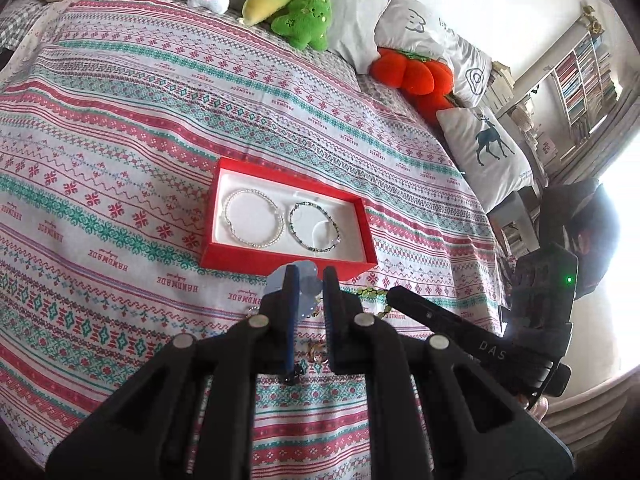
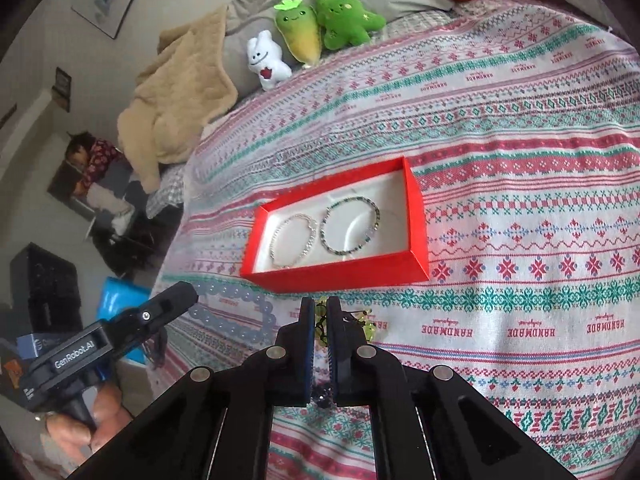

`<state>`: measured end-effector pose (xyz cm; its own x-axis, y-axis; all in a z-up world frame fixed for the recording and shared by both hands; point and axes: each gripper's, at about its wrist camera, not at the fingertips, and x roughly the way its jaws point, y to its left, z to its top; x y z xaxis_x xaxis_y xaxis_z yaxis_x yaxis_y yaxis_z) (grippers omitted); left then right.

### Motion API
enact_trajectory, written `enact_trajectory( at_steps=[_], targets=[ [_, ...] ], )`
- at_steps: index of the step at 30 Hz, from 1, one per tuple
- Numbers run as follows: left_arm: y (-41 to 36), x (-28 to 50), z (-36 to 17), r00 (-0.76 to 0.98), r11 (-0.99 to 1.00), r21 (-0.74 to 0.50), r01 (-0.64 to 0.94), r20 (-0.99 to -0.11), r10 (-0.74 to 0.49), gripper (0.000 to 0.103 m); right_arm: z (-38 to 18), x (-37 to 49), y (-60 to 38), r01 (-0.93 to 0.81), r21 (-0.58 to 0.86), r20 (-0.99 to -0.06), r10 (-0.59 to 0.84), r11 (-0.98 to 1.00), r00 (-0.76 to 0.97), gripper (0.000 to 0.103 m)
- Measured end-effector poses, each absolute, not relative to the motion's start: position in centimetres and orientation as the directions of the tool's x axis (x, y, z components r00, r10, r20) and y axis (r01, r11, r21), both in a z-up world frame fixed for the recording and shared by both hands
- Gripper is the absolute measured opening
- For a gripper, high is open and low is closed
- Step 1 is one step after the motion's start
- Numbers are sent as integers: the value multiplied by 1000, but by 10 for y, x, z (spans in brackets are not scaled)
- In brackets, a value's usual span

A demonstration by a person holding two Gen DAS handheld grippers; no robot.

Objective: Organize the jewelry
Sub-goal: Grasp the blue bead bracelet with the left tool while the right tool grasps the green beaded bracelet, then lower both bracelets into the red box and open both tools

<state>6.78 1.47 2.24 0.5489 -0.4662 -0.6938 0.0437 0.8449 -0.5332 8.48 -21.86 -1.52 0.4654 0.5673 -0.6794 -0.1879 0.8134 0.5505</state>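
A red box [image 1: 244, 258] [image 2: 416, 196] with a white lining lies on the patterned bedspread. It holds a white bead bracelet [image 1: 253, 217] [image 2: 294, 240] and a dark green bead bracelet [image 1: 315, 227] [image 2: 349, 224]. My left gripper [image 1: 307, 280] is shut on a pale blue bead bracelet [image 1: 306, 286], just in front of the box; that bracelet also shows in the right wrist view [image 2: 236, 314]. My right gripper [image 2: 319, 312] is shut on a yellow-green bead bracelet [image 2: 320, 326], which also shows in the left wrist view [image 1: 370, 293]. Small rings [image 1: 317, 350] lie under my left fingers.
Plush toys [image 1: 288, 4] [image 2: 320, 28] and pillows [image 1: 486, 152] sit at the bed's far end. A beige blanket [image 2: 176, 96] lies at the far left corner. The bed edge drops to a cluttered floor [image 2: 60, 280] on the left.
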Motion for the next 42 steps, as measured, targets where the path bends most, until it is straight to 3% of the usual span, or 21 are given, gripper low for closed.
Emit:
enact_trajectory(
  at_steps=[12,23,35,42],
  targets=[
    [7,75,37,563,814,-573,94,-645,-518,13,-3,89,-221,-194,565,-650,577,802,494,5],
    [5,100,37,590,788,-607,102,-601,-539,13,15,101,-229,-196,610,-562,593,768,577,5],
    [6,124,14,562,762,-645,62,-608,-561,13,4,129,-235,-142,571,-600,529,809,601,6],
    [14,135,-3,563,787,-616,10,-648,-514,13,-7,140,-230,-122,534,-640,494,837,589,6]
  ],
)
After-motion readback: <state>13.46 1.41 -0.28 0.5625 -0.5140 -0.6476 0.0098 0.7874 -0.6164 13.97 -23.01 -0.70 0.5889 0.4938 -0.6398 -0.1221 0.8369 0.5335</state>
